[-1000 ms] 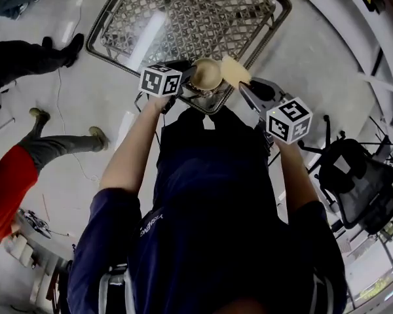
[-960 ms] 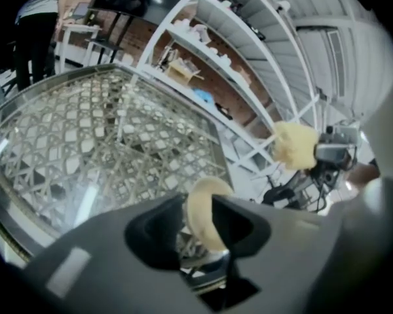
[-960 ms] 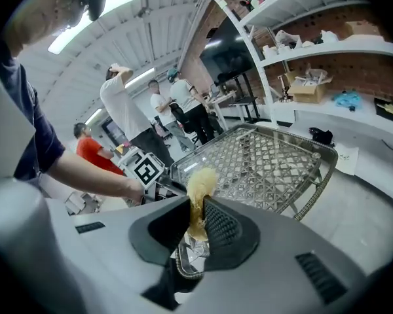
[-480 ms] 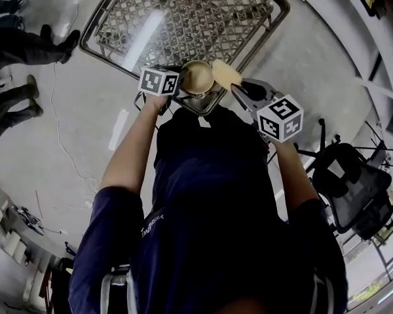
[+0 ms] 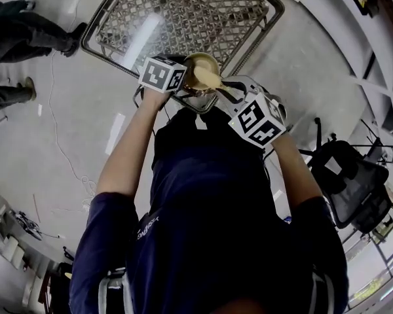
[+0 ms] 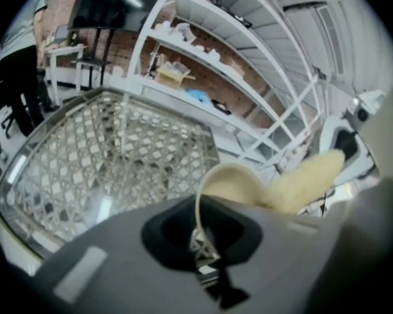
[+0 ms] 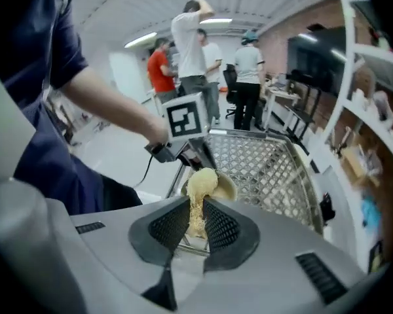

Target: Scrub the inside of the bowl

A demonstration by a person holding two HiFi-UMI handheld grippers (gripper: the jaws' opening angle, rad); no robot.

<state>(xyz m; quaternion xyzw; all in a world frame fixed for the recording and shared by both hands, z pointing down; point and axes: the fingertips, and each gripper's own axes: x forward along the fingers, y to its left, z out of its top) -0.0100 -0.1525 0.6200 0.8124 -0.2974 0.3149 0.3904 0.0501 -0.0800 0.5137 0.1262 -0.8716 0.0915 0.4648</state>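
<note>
A small tan bowl (image 5: pixel 198 67) is held up in front of the person over the near edge of a wire mesh basket. My left gripper (image 5: pixel 182 78) has just been closing and is now shut on the bowl's thin rim (image 6: pixel 198 205), which runs between its jaws. My right gripper (image 7: pixel 196 220) is shut on a yellow sponge (image 7: pixel 200 191). The sponge's free end reaches into the bowl (image 7: pixel 226 186) from the right. In the left gripper view the sponge (image 6: pixel 308 178) lies against the bowl's right side.
The wire mesh basket (image 5: pixel 183 18) stands on the floor right behind the bowl. Several people (image 7: pixel 190 44) stand beyond it. A black office chair (image 5: pixel 354 182) is at the right. White shelving (image 6: pixel 203 57) with boxes lines the wall.
The right gripper has rolled and swung left, which brought the sponge from beside the bowl into it. The left gripper and the bowl have risen a little.
</note>
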